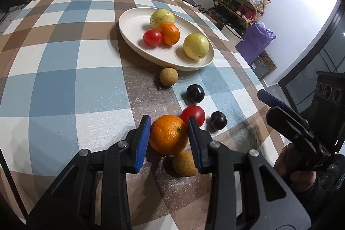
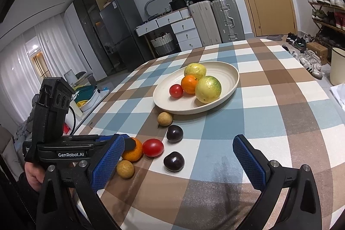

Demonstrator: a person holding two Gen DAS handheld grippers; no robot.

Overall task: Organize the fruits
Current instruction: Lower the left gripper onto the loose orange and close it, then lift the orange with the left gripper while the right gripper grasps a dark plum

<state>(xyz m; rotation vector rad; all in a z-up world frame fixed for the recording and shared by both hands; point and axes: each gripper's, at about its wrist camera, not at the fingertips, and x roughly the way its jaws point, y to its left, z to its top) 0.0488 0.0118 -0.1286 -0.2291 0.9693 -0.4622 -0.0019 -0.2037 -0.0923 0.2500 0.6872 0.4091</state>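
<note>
Left wrist view: left tool (image 1: 168, 133) clamps orange (image 1: 168, 134); right tool (image 2: 179, 162) wide open, empty.

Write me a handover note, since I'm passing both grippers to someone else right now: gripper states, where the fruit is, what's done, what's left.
Left gripper: shut on the loose orange, still on the table.
Right gripper: open, empty, hovering above the tablecloth.
Plate: two yellow-green fruits, an orange and a tomato already in.
Left on the cloth: tomato, two dark plums, two small tan fruits.
Next: probably lift the orange to the plate.
</note>
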